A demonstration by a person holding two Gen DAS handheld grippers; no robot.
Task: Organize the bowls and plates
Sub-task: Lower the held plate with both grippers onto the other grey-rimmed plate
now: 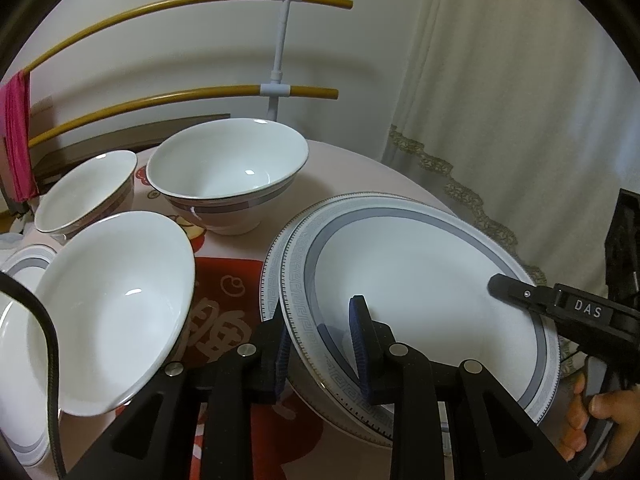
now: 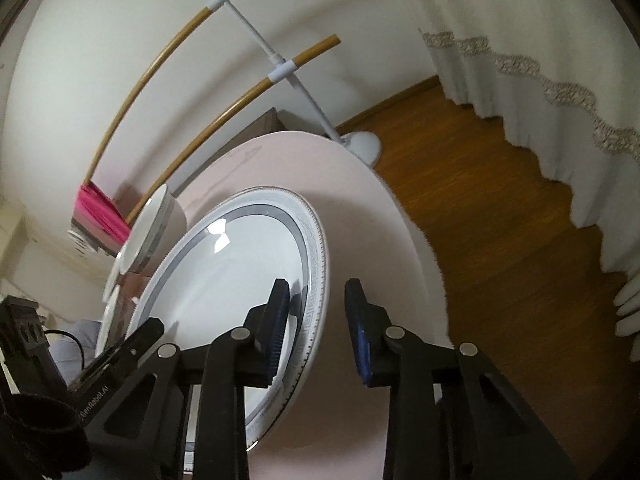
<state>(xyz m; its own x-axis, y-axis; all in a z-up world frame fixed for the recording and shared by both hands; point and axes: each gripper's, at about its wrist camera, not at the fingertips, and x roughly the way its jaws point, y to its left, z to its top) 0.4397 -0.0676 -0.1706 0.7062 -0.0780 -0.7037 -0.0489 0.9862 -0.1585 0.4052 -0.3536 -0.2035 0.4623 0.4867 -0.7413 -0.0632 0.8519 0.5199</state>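
Two grey-banded white plates lie stacked on the round pink table (image 2: 360, 184). My left gripper (image 1: 320, 308) is shut on the near-left rim of the top plate (image 1: 420, 280), one pad inside and one under the rim. My right gripper (image 2: 317, 286) straddles the same plate (image 2: 224, 280) at its right rim. Its inner pad lies on the plate, and a gap shows between the outer pad and the rim. One of its fingers (image 1: 520, 292) reaches over the plate in the left wrist view. The lower plate (image 1: 269, 280) peeks out at the left.
A large bowl (image 1: 228, 172) and a small bowl (image 1: 88, 188) stand behind. A tilted bowl (image 1: 116, 304) rests on another plate (image 1: 28, 264) at left. A red patterned mat (image 1: 228, 280) covers the table's middle. A rack with yellow bars (image 1: 280, 40), a curtain (image 1: 500, 100) and wooden floor (image 2: 480, 200) surround it.
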